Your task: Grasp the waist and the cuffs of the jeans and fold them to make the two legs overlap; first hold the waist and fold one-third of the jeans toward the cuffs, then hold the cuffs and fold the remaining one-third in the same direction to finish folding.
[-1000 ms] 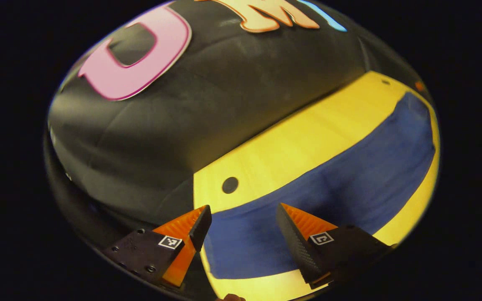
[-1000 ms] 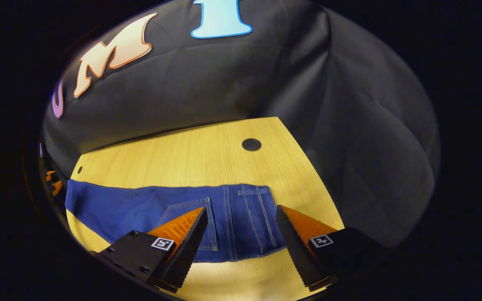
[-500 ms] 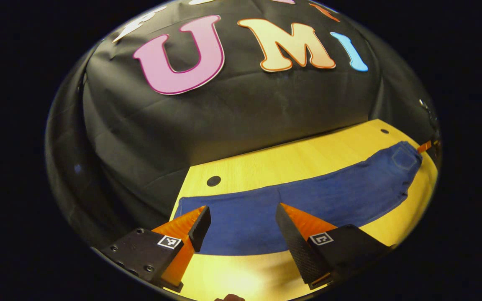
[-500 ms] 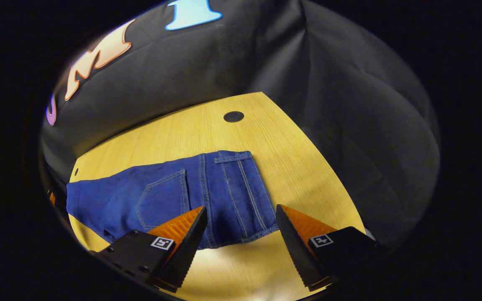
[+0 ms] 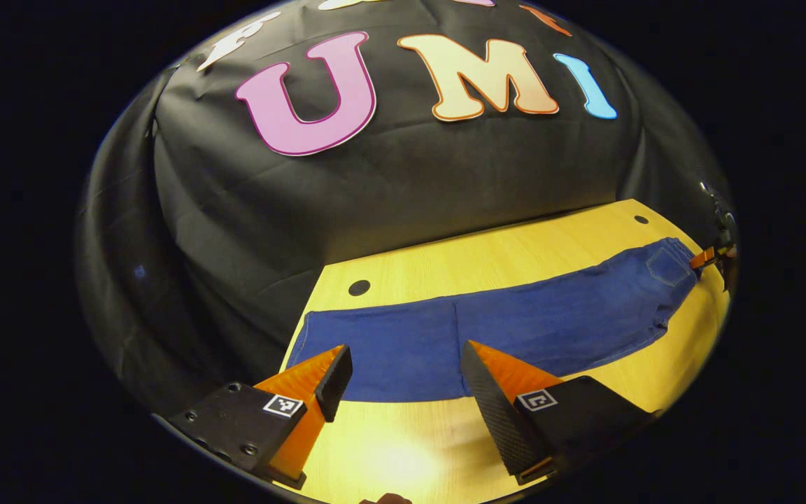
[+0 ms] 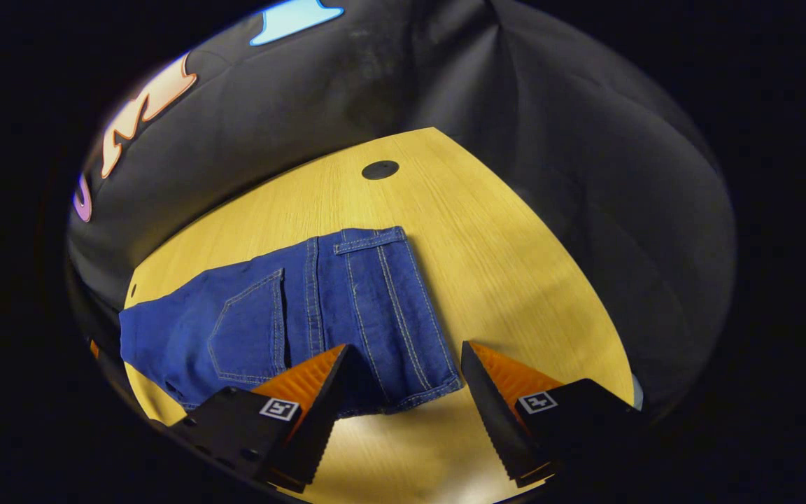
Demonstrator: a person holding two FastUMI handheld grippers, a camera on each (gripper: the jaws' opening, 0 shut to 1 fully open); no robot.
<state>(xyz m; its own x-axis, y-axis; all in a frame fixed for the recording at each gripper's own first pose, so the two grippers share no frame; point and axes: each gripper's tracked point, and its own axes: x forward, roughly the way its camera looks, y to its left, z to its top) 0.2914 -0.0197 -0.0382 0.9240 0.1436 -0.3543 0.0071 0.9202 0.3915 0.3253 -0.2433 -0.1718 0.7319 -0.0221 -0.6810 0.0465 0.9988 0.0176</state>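
Both tongs had pulled back since the earlier frame, so more of the jeans (image 5: pixel 515 329) showed, flat on the table (image 5: pixel 487 262). The left tongs (image 5: pixel 403 381) gaped wide before the cuffs, the right tongs (image 6: pixel 403 385) wide before the waist (image 6: pixel 375 308).

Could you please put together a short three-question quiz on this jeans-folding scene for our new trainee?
1. True or false: the left gripper is shut on the blue denim jeans.
2. Which end of the jeans lies before the right gripper? A) the cuffs B) the waist with the back pocket C) a knee
3. Fill in: the jeans lie flat on the yellow wooden ____.

Key: 1 false, both its fingers stand apart; 2 B; 3 table.
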